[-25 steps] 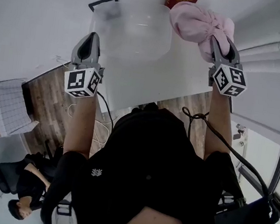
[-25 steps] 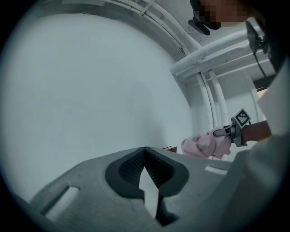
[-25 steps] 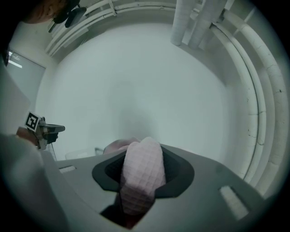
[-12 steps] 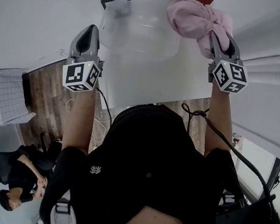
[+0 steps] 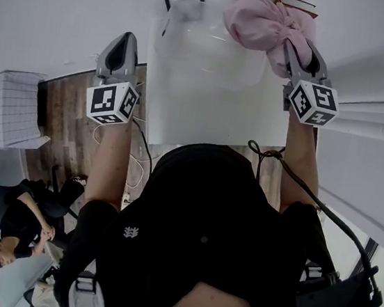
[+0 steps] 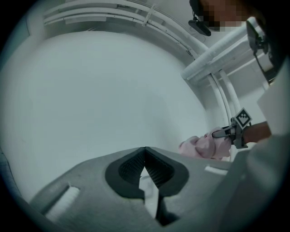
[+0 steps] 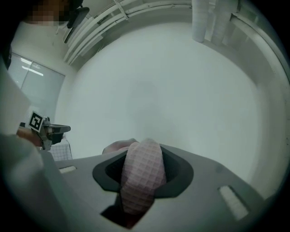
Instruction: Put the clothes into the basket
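Jaws of right gripper point(image 5: 298, 49): pinching pink cloth point(image 7: 141, 174), a checked fold bulging between the pads.
Cloth: bunched just beyond the right gripper's tips, lifted off the table point(image 5: 211, 117).
Basket point(image 5: 205, 53): clear, just left of the right gripper, its right edge by the cloth.
Left gripper point(image 5: 125, 46): jaws pressed together, nothing between them, well left of the cloth.

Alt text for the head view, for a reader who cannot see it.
The right gripper is shut on a bunched pink garment at the right edge of a clear basket on a white table. The left gripper, shut and empty, hovers left of the basket.
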`<action>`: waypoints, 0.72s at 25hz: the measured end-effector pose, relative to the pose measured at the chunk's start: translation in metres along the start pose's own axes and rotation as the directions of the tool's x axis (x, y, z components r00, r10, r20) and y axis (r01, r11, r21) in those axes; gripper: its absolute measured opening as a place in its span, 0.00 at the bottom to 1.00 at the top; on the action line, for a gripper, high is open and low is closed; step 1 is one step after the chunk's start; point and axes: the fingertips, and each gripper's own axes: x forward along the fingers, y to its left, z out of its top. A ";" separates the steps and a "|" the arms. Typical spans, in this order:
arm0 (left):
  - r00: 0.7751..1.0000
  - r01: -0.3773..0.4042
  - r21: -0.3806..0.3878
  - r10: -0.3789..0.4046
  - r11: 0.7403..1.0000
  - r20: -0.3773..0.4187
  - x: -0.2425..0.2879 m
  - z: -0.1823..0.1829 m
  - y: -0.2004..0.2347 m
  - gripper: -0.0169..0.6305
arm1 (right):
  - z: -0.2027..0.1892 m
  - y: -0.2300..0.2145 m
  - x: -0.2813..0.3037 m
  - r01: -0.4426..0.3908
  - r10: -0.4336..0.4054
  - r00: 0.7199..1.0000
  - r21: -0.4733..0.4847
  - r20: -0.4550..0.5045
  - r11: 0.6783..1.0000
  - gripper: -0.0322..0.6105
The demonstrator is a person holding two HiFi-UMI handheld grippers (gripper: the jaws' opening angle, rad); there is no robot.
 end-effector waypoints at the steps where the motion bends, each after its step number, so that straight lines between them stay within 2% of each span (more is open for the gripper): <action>1: 1.000 -0.009 0.001 0.009 1.000 0.001 -0.004 0.003 0.003 0.03 | 0.003 0.005 0.002 -0.011 0.011 1.000 -0.002 0.002 1.000 0.26; 18: 0.989 -0.149 0.033 0.149 0.988 -0.007 -0.066 0.011 0.049 0.03 | 0.015 0.078 0.043 -0.172 0.172 0.985 -0.015 0.028 0.985 0.26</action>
